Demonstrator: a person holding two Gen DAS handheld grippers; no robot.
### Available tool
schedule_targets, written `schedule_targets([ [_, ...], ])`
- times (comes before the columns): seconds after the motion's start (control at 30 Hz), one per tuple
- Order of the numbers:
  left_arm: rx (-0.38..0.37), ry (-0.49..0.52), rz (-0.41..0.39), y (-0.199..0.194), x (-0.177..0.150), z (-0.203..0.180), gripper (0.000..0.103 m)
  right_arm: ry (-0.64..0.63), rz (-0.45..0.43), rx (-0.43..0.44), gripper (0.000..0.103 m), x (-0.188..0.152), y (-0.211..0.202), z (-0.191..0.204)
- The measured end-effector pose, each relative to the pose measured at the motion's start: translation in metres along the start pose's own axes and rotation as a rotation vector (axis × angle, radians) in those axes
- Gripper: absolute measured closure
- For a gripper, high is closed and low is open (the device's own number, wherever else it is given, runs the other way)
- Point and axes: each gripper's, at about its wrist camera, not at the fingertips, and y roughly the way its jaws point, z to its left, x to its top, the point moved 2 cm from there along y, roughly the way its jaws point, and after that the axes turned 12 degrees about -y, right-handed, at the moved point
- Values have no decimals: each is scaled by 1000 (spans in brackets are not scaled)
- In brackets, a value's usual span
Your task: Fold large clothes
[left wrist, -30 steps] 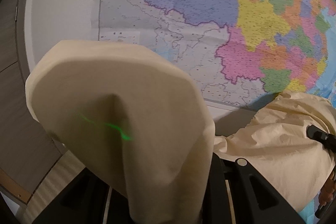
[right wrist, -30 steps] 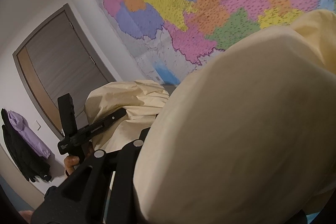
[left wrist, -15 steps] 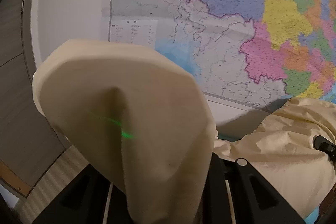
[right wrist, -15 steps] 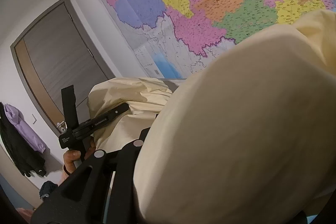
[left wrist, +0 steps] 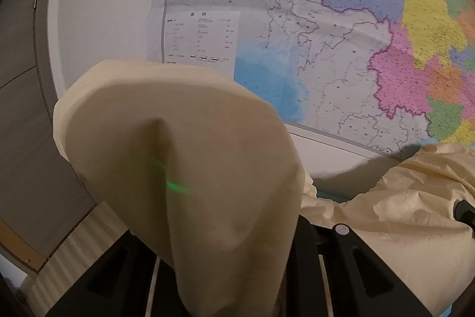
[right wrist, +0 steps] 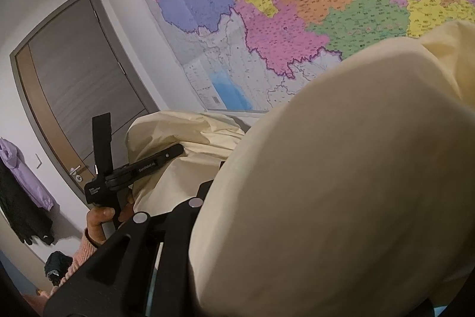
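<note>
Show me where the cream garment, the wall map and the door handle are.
cream garment [left wrist: 184, 156]: left wrist view, draped fold in front.
wall map [right wrist: 297, 28]: right wrist view, pink region.
door handle [right wrist: 75, 169]: right wrist view, metal lever.

Home room, wall map [left wrist: 326, 34], wooden door [right wrist: 77, 85], clothes hanging [right wrist: 20, 192] beside it

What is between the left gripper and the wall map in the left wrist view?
The cream garment, draped over the left gripper, hides its fingers and part of the wall map.
</note>
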Motion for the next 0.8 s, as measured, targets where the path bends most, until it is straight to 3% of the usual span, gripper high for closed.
schedule_targets([
  [0.8, 38, -41, 52, 43, -13, 22, 86, -4, 53, 6, 87, -16, 22, 2],
])
